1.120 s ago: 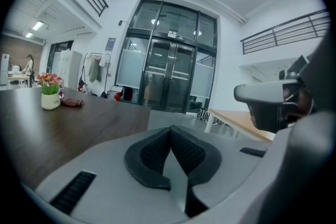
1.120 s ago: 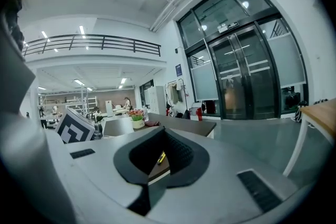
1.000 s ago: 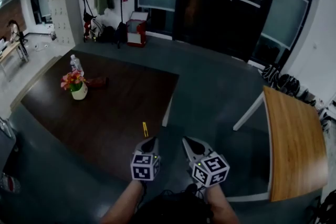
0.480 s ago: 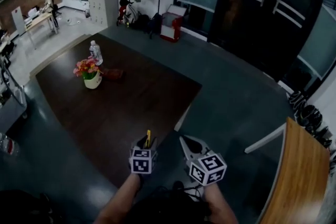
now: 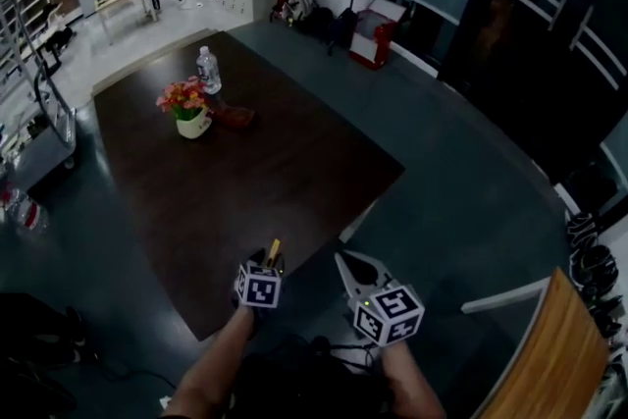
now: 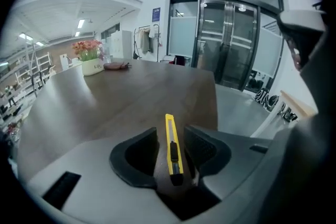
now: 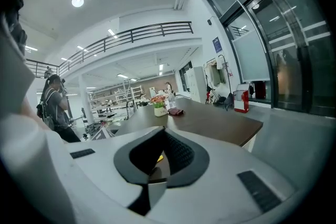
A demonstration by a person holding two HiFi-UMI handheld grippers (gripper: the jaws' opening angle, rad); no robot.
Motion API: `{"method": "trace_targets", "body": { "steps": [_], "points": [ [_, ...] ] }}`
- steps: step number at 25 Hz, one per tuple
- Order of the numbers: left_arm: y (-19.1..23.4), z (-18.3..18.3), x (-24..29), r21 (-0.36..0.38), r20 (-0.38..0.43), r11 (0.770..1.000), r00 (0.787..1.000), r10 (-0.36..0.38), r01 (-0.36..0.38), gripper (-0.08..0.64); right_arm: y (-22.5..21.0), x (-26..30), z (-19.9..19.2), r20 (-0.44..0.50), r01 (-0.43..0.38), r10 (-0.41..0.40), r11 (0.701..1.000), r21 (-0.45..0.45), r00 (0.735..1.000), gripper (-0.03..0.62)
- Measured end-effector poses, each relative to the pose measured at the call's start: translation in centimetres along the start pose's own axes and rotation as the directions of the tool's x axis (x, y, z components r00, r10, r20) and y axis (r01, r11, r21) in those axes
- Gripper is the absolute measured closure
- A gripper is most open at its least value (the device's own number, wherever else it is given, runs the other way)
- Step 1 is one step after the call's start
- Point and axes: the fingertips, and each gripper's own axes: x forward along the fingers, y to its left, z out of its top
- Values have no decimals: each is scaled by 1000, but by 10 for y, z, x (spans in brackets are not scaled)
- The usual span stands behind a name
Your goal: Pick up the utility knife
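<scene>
A slim yellow utility knife (image 6: 172,147) with a black slider lies on the dark brown table (image 5: 245,172) close to its near corner. In the head view only the knife's yellow end (image 5: 274,251) shows past the left gripper (image 5: 266,259). In the left gripper view the left gripper (image 6: 170,134) is tilted down over the table, its jaws opening, one on each side of the knife and apart from it. The right gripper (image 5: 345,262) hangs off the table's corner over the floor. In its own view the right gripper (image 7: 161,131) has its tips together and holds nothing.
At the table's far end stand a white pot of flowers (image 5: 190,117), a water bottle (image 5: 207,69) and a brown pouch (image 5: 236,118). A light wooden table (image 5: 549,358) is at the lower right. A red box (image 5: 373,29) and a clothes rack are by the glass wall.
The left gripper has gone forward and down onto the table's near corner, and its jaws, shut before, now straddle the knife. The right gripper shifted with it, still shut.
</scene>
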Motion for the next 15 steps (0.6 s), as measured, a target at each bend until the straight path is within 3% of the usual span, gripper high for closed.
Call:
{"method": "trace_targets", "body": {
  "steps": [10, 13, 15],
  "points": [
    [0, -5, 1, 95, -30, 987, 991, 134, -131, 486, -21, 6, -1, -20, -107, 107, 994, 3, 994, 581],
    [-1, -3, 2, 76, -47, 988, 990, 136, -132, 489, -24, 9, 5, -9, -134, 134, 991, -3, 991, 581],
    [-1, 7, -2, 52, -7, 991, 992, 122, -122, 491, -22, 9, 11, 2, -145, 145, 989, -5, 989, 581]
  ]
}}
